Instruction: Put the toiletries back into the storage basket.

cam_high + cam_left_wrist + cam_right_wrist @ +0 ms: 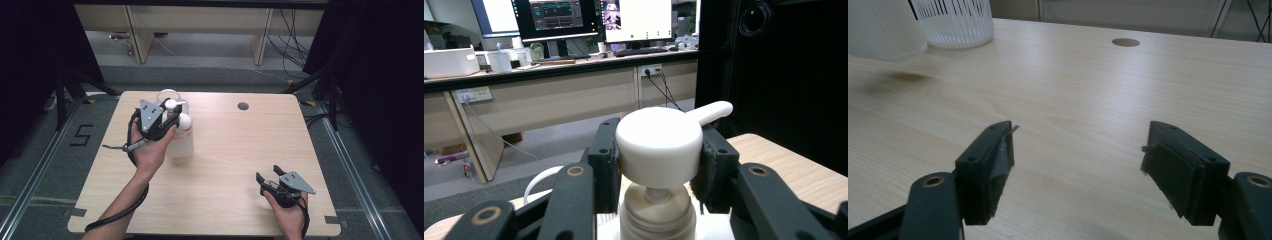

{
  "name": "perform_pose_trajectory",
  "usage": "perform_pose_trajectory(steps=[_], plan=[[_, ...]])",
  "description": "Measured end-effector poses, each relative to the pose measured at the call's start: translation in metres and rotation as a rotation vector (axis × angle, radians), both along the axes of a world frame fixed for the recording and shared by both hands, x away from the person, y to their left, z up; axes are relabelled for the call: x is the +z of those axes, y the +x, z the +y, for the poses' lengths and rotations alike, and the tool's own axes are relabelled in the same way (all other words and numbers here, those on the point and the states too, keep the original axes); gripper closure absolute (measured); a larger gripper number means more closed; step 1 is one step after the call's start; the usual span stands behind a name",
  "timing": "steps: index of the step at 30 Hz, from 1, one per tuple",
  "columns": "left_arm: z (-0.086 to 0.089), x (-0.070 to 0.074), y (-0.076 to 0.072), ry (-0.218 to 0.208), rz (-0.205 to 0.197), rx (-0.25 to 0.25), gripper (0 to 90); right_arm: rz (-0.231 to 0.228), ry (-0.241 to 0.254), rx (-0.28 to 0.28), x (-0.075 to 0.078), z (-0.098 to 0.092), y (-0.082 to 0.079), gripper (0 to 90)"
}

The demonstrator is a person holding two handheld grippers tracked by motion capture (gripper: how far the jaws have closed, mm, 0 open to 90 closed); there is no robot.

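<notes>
Both pads of the left gripper (659,150) clamp the pump head (659,145).

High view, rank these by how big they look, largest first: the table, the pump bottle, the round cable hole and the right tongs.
1. table
2. pump bottle, partly hidden by the left hand and its tongs
3. right tongs, nearer the camera, so this placing is unsure
4. round cable hole
</notes>
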State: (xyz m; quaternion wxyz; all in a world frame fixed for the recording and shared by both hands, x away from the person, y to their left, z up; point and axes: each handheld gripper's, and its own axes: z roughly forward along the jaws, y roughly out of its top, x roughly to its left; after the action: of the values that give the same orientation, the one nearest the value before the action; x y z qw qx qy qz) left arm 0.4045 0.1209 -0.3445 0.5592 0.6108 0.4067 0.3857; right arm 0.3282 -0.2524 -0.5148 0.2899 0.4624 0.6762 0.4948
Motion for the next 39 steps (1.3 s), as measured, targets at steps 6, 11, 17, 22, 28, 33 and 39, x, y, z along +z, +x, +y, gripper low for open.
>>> perform_pose_trajectory(steps=[6,11,17,22,28,33,39], plan=[[0.004,0.002,0.002,-0.001,-0.004,0.007,58.9,-0.002,-0.009,0.001,0.0,-0.001,0.0,28.5],[0.007,0.003,0.004,-0.001,-0.006,0.012,58.9,-0.001,-0.001,0.0,0.0,0.0,0.0,28.5],[0.011,0.005,0.006,-0.001,-0.011,0.019,58.9,0.007,0.0,-0.006,0.0,0.0,-0.001,28.5],[0.014,0.006,0.008,0.003,-0.008,0.025,58.9,-0.001,-0.009,0.002,0.0,0.0,0.0,28.5],[0.018,0.008,0.011,0.002,-0.006,0.03,58.9,-0.013,-0.023,0.007,0.0,-0.001,0.001,28.4],[0.02,0.008,0.013,0.003,-0.007,0.031,58.9,-0.021,-0.033,0.006,0.0,-0.002,0.002,28.4],[0.022,0.009,0.017,0.007,-0.009,0.033,58.9,-0.016,-0.025,0.01,0.0,-0.002,0.001,28.3]])
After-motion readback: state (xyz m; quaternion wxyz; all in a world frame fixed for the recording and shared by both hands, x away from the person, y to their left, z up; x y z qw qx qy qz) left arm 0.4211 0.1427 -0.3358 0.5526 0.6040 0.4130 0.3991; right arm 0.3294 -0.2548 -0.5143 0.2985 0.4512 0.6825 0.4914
